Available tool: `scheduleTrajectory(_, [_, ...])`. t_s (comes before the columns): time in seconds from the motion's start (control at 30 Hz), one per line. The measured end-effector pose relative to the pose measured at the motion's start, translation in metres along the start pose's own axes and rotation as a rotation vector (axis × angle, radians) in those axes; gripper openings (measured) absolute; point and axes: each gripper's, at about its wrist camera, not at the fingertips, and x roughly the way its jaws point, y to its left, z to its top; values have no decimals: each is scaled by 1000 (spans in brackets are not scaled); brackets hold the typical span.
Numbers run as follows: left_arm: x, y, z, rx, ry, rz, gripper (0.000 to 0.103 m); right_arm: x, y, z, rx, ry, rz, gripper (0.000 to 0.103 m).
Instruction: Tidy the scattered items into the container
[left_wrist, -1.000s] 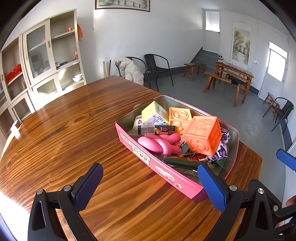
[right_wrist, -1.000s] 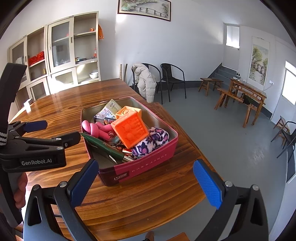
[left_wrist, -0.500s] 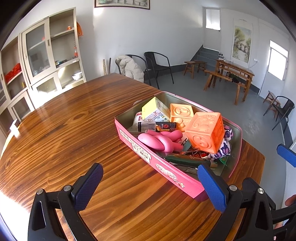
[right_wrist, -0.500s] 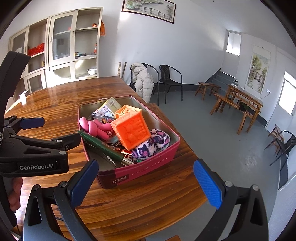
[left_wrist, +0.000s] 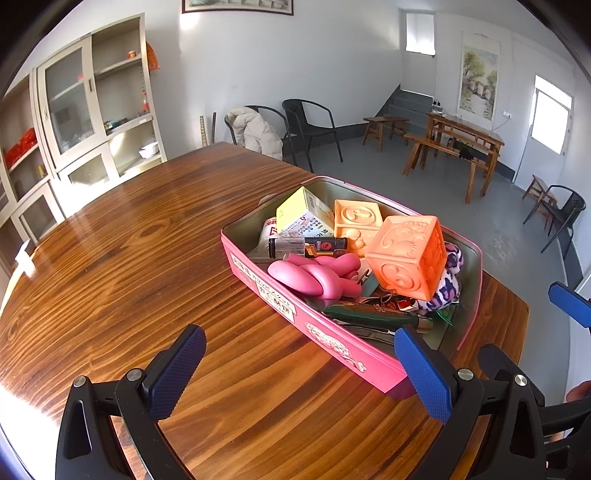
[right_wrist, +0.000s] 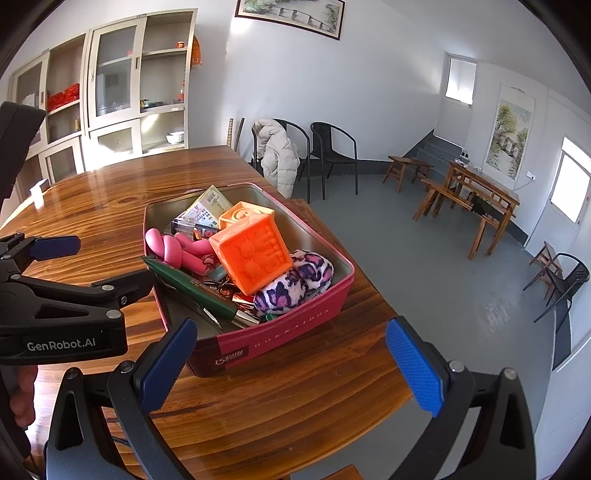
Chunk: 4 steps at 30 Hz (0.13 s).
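A pink rectangular tin (left_wrist: 325, 336) (right_wrist: 280, 341) stands near the right end of the wooden table (left_wrist: 129, 258). It holds two orange cubes (left_wrist: 408, 254) (right_wrist: 251, 254), a pink toy (left_wrist: 314, 275), a yellow box (left_wrist: 303, 214), a green-handled tool (left_wrist: 369, 312), a leopard-print cloth (right_wrist: 295, 284) and small bits. My left gripper (left_wrist: 299, 373) is open and empty, just short of the tin's long side. My right gripper (right_wrist: 291, 365) is open and empty, at the tin's short end. The left gripper shows in the right wrist view (right_wrist: 92, 266).
The table edge (right_wrist: 369, 295) runs close to the tin's right side, with grey floor beyond. Black chairs (right_wrist: 332, 155) with a pale coat stand past the far edge. Glass cabinets (left_wrist: 92, 110) line the left wall.
Both grippers have drawn slightly nearer to the tin, which looks a little larger in both views. Both stay open and empty. The items in the tin have not moved.
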Motion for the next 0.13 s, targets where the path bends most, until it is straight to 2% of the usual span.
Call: scheduleTrajectory(0.13, [-2, 0, -2, 8, -8, -12, 103, 2, -1, -1, 7, 8, 2, 102])
